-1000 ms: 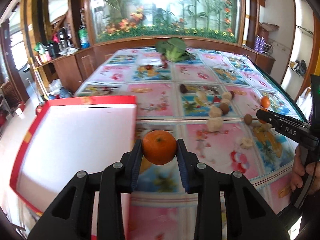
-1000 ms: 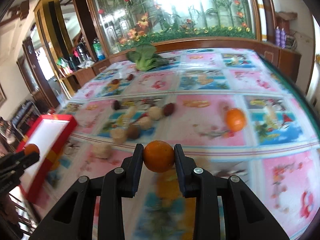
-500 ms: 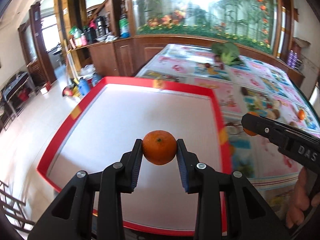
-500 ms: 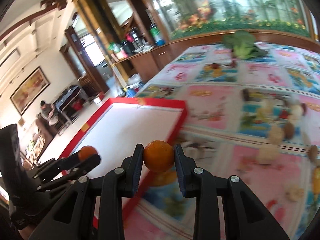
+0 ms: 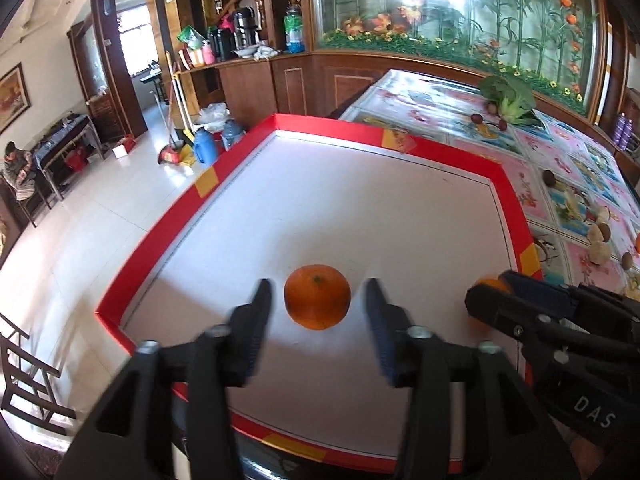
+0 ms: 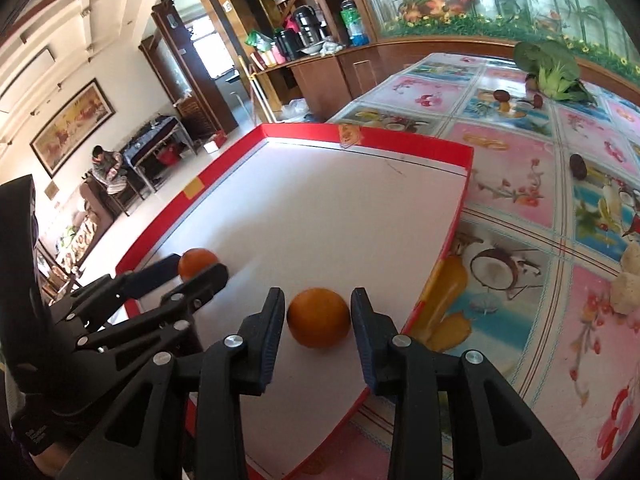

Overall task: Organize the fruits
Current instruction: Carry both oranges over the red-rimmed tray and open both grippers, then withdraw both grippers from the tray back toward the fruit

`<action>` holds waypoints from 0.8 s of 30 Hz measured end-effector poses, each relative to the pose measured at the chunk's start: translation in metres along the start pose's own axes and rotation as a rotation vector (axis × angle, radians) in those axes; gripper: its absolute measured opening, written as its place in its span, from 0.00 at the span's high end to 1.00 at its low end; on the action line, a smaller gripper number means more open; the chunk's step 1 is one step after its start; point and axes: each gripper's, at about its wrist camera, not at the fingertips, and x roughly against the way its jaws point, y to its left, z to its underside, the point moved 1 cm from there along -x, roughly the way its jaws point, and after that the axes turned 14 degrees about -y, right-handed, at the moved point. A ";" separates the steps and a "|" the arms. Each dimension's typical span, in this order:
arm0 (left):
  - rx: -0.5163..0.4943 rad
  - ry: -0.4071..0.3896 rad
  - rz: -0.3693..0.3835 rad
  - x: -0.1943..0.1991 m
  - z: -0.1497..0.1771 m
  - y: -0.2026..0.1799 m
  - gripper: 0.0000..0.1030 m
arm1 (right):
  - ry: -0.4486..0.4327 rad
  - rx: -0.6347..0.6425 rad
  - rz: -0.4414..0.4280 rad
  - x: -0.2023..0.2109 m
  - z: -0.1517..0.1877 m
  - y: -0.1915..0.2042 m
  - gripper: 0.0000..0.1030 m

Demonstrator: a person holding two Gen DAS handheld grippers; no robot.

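Note:
A red-rimmed tray (image 5: 508,184) with a white floor lies at the table's left end; it also shows in the right wrist view (image 6: 456,224). My left gripper (image 5: 318,308) is open, and an orange (image 5: 317,296) sits between its spread fingers on the tray floor. My right gripper (image 6: 319,316) is open too, with a small gap on each side of a second orange (image 6: 319,317) that rests on the tray near its right rim. The left gripper's orange also shows in the right wrist view (image 6: 196,261).
On the flowered tablecloth (image 6: 520,152) to the right lie several brown and pale fruits (image 5: 599,240) and a green vegetable (image 6: 554,68). The tray overhangs the table edge above the tiled floor (image 5: 80,240). A wooden cabinet (image 5: 304,80) stands behind.
Both grippers have moved left over the tray, come down and opened. Each orange has been let go and now rests on the tray floor.

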 end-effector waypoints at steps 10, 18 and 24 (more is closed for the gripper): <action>-0.023 -0.057 -0.095 0.010 -0.005 0.014 0.25 | -0.016 -0.015 -0.101 0.026 0.013 0.010 0.45; -0.014 -0.086 -0.174 0.021 -0.013 0.036 0.25 | 0.082 -0.032 -0.036 0.020 0.011 0.020 0.38; -0.018 -0.107 -0.181 0.032 -0.020 0.037 0.23 | 0.214 0.066 0.045 0.017 0.013 0.038 0.38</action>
